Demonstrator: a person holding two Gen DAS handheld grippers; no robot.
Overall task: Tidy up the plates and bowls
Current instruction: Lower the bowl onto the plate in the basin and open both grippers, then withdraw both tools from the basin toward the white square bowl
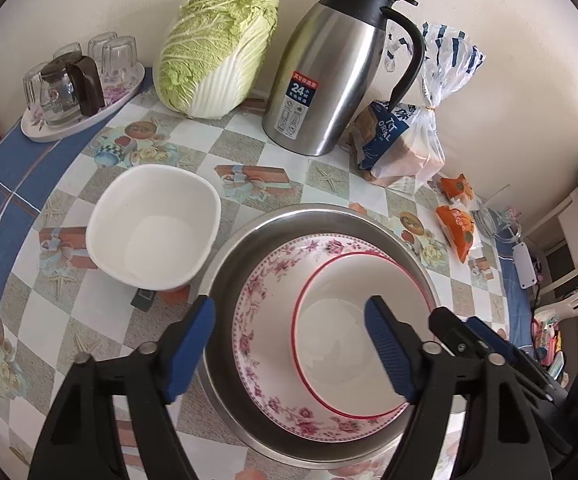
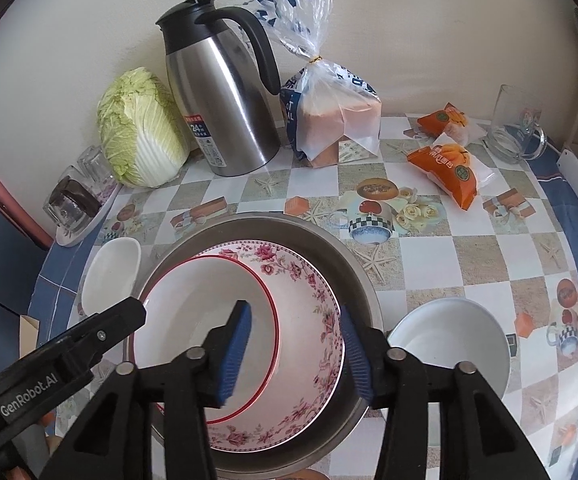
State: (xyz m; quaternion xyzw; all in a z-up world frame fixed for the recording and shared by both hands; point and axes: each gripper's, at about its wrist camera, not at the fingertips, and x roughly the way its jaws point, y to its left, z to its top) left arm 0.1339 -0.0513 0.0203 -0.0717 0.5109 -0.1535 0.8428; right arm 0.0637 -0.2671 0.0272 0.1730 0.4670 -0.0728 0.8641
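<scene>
The task's things make a nest in the middle of the counter (image 2: 429, 252): a red-rimmed bowl (image 1: 353, 320) sits inside a floral bowl (image 1: 273, 344), and this one sits inside a wide steel basin (image 1: 249, 236). I think they are nested by size, the smallest on top, so the stack stays stable and takes little place.

The left gripper (image 1: 289, 348) hangs above the near left part of the nest with its fingers spread and it holds nothing; one blue pad is over the basin's left rim, the other over the red-rimmed bowl. The right gripper (image 2: 297, 352) is also spread. One pad is inside the red-rimmed bowl and the other is outside the wall of the floral bowl, so it straddles both walls, maybe to take them together. Whether the pads already touch, I cannot tell.

Two dishes wait outside the nest. The left view shows well the squarish white bowl (image 1: 153, 224) just beside the basin, and the tray of glasses (image 1: 77, 84). The right view shows the round white bowl (image 2: 453, 340) near the basin on the right, which the left view hides, and also a glass mug (image 2: 515, 124) and orange snack packs (image 2: 447, 168).

At the wall stand a cabbage (image 1: 217, 48), a steel thermos jug (image 1: 333, 68) and a bag of bread (image 2: 333, 120).
</scene>
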